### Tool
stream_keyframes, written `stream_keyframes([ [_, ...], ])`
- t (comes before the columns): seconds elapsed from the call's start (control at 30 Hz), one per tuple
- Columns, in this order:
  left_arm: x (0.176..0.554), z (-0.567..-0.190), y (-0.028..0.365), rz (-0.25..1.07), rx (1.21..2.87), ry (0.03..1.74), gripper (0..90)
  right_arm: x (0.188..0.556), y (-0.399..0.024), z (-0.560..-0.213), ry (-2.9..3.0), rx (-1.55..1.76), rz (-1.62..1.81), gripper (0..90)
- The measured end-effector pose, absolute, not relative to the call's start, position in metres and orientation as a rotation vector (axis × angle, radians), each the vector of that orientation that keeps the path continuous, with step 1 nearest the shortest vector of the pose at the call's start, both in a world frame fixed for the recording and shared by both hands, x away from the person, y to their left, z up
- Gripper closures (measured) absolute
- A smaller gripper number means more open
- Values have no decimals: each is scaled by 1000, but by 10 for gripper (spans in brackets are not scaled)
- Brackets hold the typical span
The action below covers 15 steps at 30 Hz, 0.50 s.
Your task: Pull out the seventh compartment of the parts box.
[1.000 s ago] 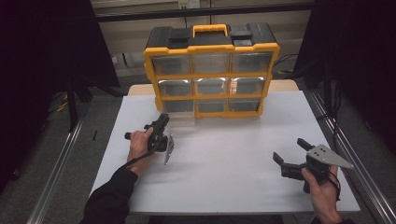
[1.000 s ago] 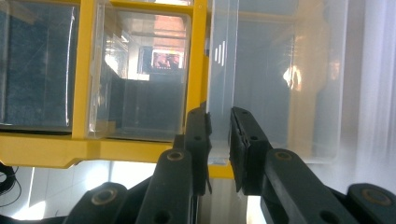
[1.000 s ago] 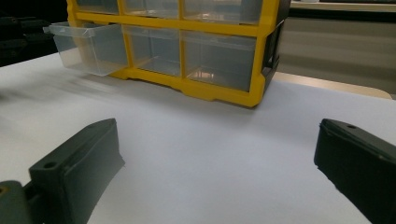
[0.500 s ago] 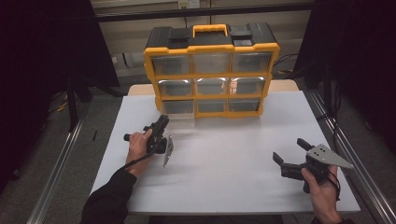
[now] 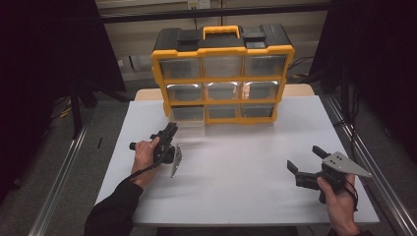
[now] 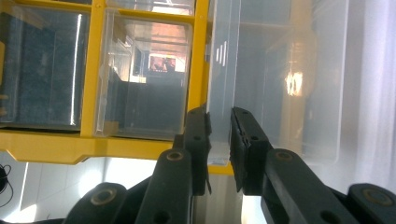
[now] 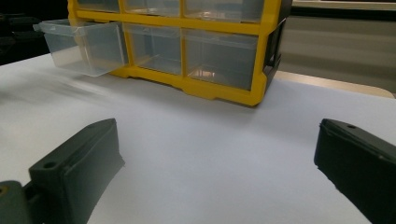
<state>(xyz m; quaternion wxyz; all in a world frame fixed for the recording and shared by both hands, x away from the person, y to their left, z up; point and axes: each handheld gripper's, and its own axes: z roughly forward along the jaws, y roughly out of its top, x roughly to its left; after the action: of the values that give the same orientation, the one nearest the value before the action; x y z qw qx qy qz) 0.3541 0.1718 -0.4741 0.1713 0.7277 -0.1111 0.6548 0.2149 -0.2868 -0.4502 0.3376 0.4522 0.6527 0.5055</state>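
Nearest the front edge of the desk point(image 5: 236, 196), by its right corner, the right hand-held gripper point(image 5: 309, 167) rests in the person's hand just above the white surface, its jaws spread wide with nothing between them. From the right gripper view those two black jaws stand far apart at the lower corners, bare white desk between them.

Farther in, toward the left edge, the left hand-held gripper point(image 5: 171, 132) is held in the person's left hand point(image 5: 145, 153) and points toward the back of the desk. Its jaws are drawn narrow and pinch the front wall of a clear plastic drawer point(image 6: 261, 74); in the left gripper view the thin clear wall runs down between the two black pads point(image 6: 200, 135), which press on it from both sides.

That drawer point(image 5: 189, 118) sits pulled partway out of the lower left slot of the yellow organiser point(image 5: 223, 51); its front end juts over the desk while its rear is inside the frame. In the right gripper view the drawer point(image 7: 81, 46) sticks out at the cabinet's lower corner and looks empty.

At the back edge, around the middle, the organiser stands upright, nine clear drawers in three rows, with a black top and a yellow carry handle point(image 5: 223, 30).
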Motion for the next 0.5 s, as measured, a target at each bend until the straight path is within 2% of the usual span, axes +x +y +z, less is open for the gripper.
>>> stream_keyframes([
  [0.47, 350, -474, 173, 1821, 2060, -311, 780, 215, -287, -450, 1705, 1181, 1318, 0],
  [0.5, 347, -472, 173, 1854, 2094, -320, 779, 215, -287, -450, 1702, 1180, 1316, 0],
])
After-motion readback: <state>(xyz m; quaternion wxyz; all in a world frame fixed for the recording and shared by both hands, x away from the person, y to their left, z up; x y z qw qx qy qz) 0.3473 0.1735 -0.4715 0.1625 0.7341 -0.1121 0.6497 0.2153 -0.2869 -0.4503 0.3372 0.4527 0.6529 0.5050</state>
